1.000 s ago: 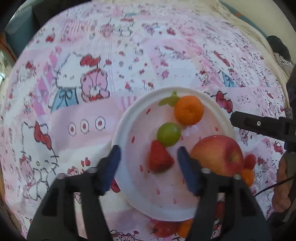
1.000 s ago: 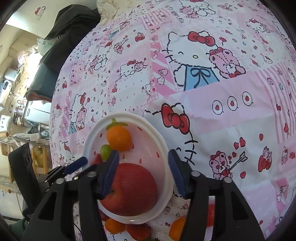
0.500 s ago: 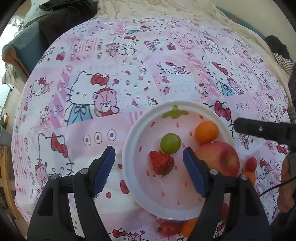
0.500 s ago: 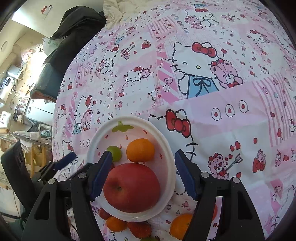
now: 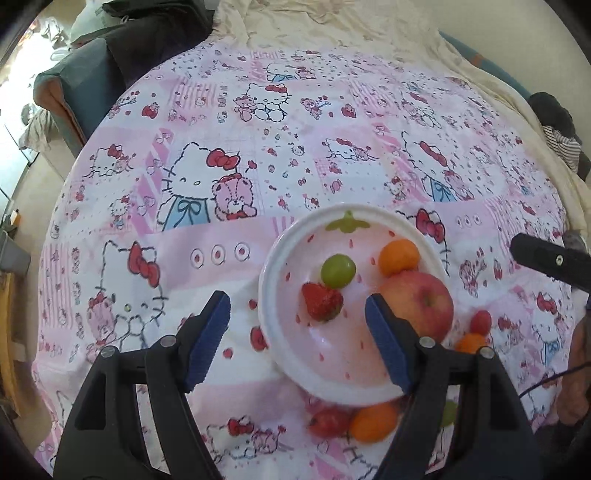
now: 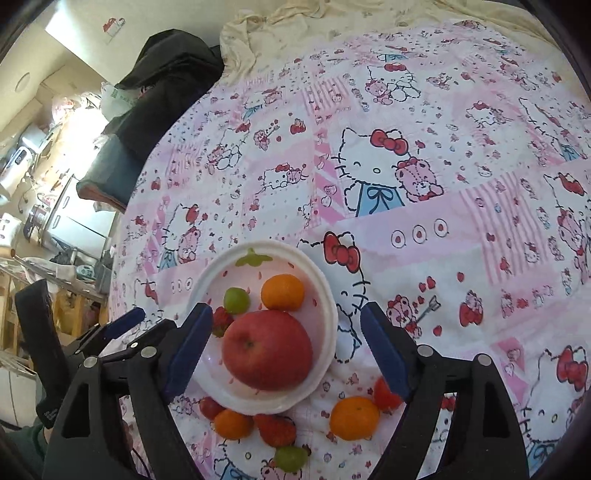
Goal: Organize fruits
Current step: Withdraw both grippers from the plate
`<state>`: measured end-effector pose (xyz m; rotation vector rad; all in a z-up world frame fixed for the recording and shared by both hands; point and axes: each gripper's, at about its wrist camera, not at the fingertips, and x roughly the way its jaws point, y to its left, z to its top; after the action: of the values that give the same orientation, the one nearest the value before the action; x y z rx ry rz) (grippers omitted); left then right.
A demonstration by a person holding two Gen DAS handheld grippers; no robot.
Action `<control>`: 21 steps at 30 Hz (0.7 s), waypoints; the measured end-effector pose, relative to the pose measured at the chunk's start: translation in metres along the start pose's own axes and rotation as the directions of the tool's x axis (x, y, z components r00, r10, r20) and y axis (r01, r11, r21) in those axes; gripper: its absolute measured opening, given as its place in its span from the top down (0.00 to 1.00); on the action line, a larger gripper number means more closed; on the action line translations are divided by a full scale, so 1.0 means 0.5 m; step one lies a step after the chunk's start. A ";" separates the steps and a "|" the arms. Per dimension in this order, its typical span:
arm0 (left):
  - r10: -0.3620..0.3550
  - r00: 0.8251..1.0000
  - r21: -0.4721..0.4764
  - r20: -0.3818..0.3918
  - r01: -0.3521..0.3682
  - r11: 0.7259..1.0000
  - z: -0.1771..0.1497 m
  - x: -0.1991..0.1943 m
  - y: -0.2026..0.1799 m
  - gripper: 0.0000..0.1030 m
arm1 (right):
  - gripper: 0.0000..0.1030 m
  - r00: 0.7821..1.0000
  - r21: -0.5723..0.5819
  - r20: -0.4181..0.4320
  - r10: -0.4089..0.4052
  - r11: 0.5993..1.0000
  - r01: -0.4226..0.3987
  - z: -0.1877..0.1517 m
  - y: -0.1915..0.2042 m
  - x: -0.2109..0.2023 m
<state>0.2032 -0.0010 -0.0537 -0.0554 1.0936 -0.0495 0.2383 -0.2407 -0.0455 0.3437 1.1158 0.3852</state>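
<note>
A white plate on the Hello Kitty sheet holds a red apple, an orange, a green grape and a strawberry. My left gripper is open and empty above the plate's near side. My right gripper is open and empty, above the apple. Loose fruit lies beside the plate: an orange, a strawberry, another orange, a green grape.
The sheet covers a bed. A dark jacket and a blue cushion lie at its far left edge. A cream blanket lies beyond. Shelves and clutter stand to the left of the bed.
Both grippers have pulled back and up from the plate, jaws wider. The orange has rolled from the plate's far rim to rest against the apple.
</note>
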 end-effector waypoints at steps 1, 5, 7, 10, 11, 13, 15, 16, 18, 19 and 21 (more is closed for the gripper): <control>-0.001 1.000 -0.002 -0.010 0.001 1.000 -0.003 -0.004 0.002 0.29 | 0.18 1.000 0.008 -0.001 -0.002 1.000 0.002 -0.004 -0.004 -0.005; -0.012 1.000 -0.060 -0.027 0.010 0.998 -0.029 -0.030 0.029 0.29 | 0.18 1.000 0.038 0.009 -0.011 0.999 0.010 -0.031 -0.019 -0.039; -0.009 1.000 -0.078 -0.030 0.007 0.997 -0.042 -0.041 0.039 0.29 | 0.18 1.000 0.054 0.010 -0.012 0.998 0.011 -0.043 -0.025 -0.048; -0.020 0.999 -0.093 -0.049 0.015 0.996 -0.059 -0.052 0.050 0.29 | 0.18 1.000 0.076 0.005 -0.023 0.997 0.023 -0.071 -0.030 -0.062; -0.023 0.998 -0.104 -0.055 0.017 0.994 -0.066 -0.054 0.055 0.29 | 0.18 1.000 0.080 0.001 -0.026 0.996 0.026 -0.082 -0.031 -0.065; -0.027 0.997 -0.123 -0.069 0.019 0.992 -0.079 -0.056 0.062 0.20 | 0.18 0.999 0.076 -0.007 -0.033 0.997 0.034 -0.106 -0.028 -0.072; -0.014 0.997 -0.129 -0.082 0.004 0.992 -0.097 -0.055 0.062 0.16 | 0.18 0.999 0.072 -0.015 -0.042 0.996 0.043 -0.128 -0.030 -0.077; -0.005 0.996 -0.126 -0.092 -0.006 0.992 -0.104 -0.054 0.060 0.16 | 0.18 0.999 0.074 -0.021 -0.044 0.996 0.045 -0.141 -0.032 -0.080; -0.006 0.991 -0.133 -0.130 -0.012 0.991 -0.123 -0.042 0.057 0.15 | 0.18 0.999 0.092 -0.023 -0.042 0.995 0.044 -0.167 -0.039 -0.089; -0.011 0.989 -0.145 -0.149 -0.011 0.989 -0.131 -0.035 0.057 0.16 | 0.18 0.999 0.107 -0.022 -0.040 0.993 0.042 -0.182 -0.044 -0.095; -0.065 0.980 -0.212 -0.187 0.025 0.977 -0.148 -0.016 0.065 0.16 | 0.18 0.999 0.128 -0.021 -0.037 0.991 0.039 -0.203 -0.052 -0.103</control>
<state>0.1342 0.0305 -0.0830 -0.2696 1.2887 0.0203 0.1291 -0.2799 -0.0566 0.4326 1.1669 0.2839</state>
